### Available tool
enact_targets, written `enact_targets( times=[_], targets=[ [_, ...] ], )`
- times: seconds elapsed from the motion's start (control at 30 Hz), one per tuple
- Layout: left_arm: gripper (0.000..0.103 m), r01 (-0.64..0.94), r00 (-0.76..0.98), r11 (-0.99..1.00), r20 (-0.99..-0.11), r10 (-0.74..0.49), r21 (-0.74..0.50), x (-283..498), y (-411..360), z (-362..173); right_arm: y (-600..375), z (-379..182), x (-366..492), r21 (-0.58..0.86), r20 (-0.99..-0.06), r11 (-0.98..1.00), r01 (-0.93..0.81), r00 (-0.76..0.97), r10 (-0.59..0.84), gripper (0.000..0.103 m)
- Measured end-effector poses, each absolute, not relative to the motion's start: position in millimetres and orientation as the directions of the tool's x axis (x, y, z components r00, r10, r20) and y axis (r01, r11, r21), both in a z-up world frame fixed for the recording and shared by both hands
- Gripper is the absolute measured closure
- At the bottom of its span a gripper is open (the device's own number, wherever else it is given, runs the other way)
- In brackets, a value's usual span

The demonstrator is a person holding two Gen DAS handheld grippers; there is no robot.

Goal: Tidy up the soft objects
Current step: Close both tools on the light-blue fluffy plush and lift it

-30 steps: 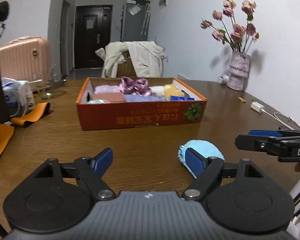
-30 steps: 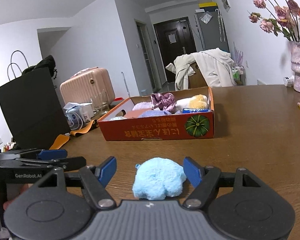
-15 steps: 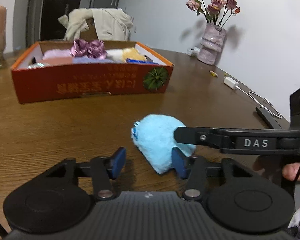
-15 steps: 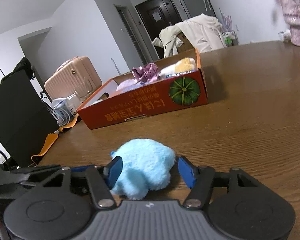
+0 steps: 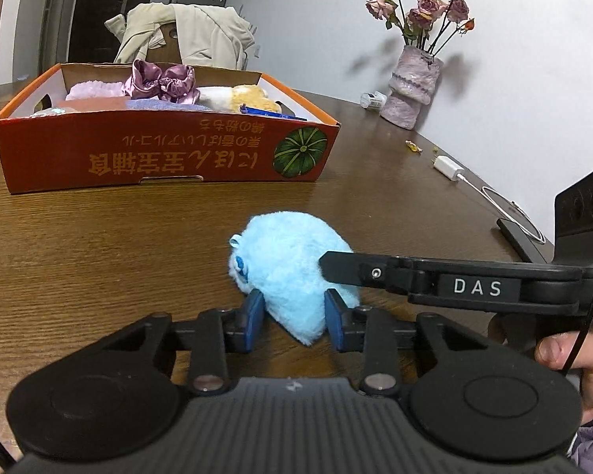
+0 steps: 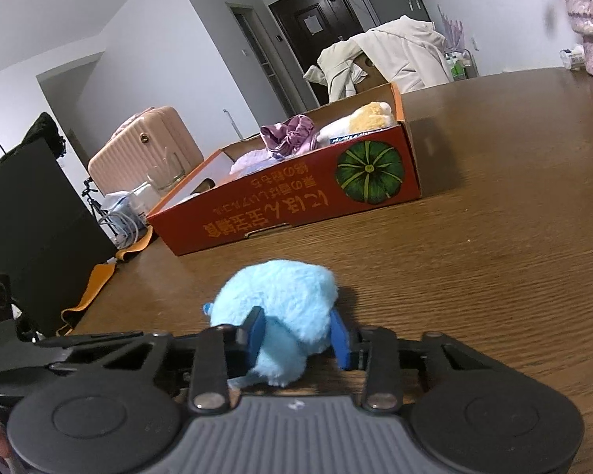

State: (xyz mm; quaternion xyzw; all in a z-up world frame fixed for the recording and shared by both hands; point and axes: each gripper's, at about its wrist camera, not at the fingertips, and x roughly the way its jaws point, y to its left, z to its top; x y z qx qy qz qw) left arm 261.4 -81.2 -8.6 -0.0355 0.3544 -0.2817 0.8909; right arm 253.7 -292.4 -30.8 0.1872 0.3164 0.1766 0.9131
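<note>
A fluffy light-blue plush toy point(image 5: 284, 260) point(image 6: 280, 296) lies on the brown wooden table point(image 5: 99, 260), in front of an orange cardboard box point(image 5: 166, 158) point(image 6: 288, 213). The box holds a purple scrunchie point(image 5: 162, 83), a yellow-and-white plush point(image 5: 241, 98) and lilac cloths. My left gripper point(image 5: 294, 318) is closing, its blue pads pressing the toy's near end. My right gripper point(image 6: 298, 335) is closing too and squeezes the same toy from the other side. In the left wrist view one black right finger point(image 5: 359, 272) lies across the toy.
A pink vase of dried roses point(image 5: 413, 91) stands at the far right by the wall. A white charger and cable point(image 5: 448, 168) lie near the right table edge. A jacket-draped chair point(image 5: 186, 35) stands behind the box. A black bag point(image 6: 31, 213), an orange strap point(image 6: 95, 288) and a pink suitcase point(image 6: 146, 146) are on the left.
Both grippers came down and forward onto the blue toy. Their jaws narrowed from wide apart to pressing into its fur, and the right finger now lies across it.
</note>
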Motion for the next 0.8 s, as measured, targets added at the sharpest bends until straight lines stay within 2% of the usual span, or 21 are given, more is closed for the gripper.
enact_targets(
  times=[0.03,0.3,0.8],
  targets=[
    [0.07,0.476,0.591,0.839,-0.611,-0.527,-0.263,261.7,-81.1,-8.5,-291.9,-30.3,253.0,0.444,-0.516,0.873,-0.2,0.74,0.432,0.079],
    [0.072,0.466,0.598,0.839,-0.598,-0.533,-0.281,250.8,-75.5,-5.3,-288.2,-25.3,244.6,0.434,-0.517,0.879,-0.197,0.745,0.422,0.08],
    [0.072,0.506,0.664,0.823,-0.493,-0.563,-0.258,198.9,-62.0,37.3,-275.3,23.0,189.7,0.381,-0.419,0.892,-0.242,0.815,0.4,0.08]
  ],
)
